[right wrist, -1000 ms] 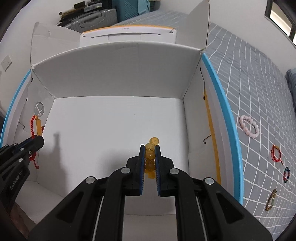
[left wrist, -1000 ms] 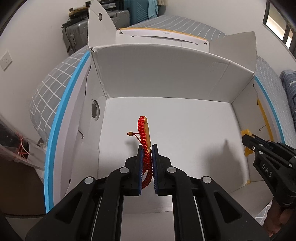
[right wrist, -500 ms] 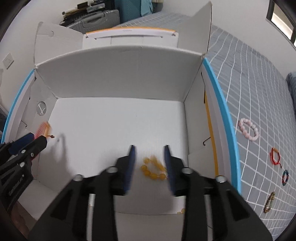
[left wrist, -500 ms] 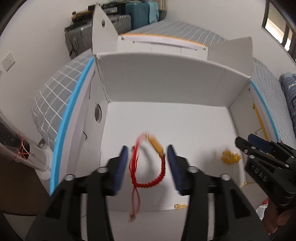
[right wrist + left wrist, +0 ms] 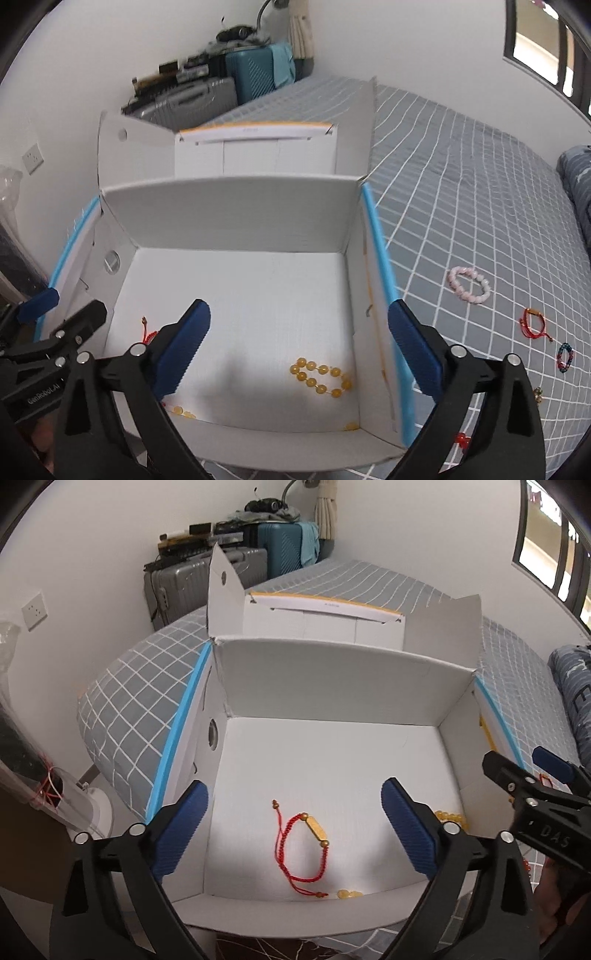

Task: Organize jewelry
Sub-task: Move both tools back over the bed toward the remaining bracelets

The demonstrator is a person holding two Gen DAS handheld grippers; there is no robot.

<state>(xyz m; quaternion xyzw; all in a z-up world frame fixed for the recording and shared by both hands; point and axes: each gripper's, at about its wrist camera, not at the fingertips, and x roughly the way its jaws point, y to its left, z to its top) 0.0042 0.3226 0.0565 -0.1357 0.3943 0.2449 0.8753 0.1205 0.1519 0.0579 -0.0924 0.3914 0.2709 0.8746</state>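
Observation:
A red cord bracelet with a gold tube (image 5: 304,843) lies on the floor of the open white box (image 5: 332,679). My left gripper (image 5: 291,830) is open and empty above it. A yellow bead bracelet (image 5: 321,376) lies on the box floor near the right wall (image 5: 354,295). My right gripper (image 5: 299,350) is open and empty above the box's front. A few more yellow beads (image 5: 349,893) lie by the front wall. The right gripper shows at the right in the left wrist view (image 5: 524,771).
On the grey checked bedspread right of the box lie a pink bead bracelet (image 5: 469,284), a red cord bracelet (image 5: 533,326) and a dark bead bracelet (image 5: 564,356). Suitcases (image 5: 207,579) stand against the far wall. The box flaps stand up at the back.
Both grippers opened and let go. The red cord bracelet and the yellow bead bracelet dropped onto the box floor. Both grippers pulled up and back from the box.

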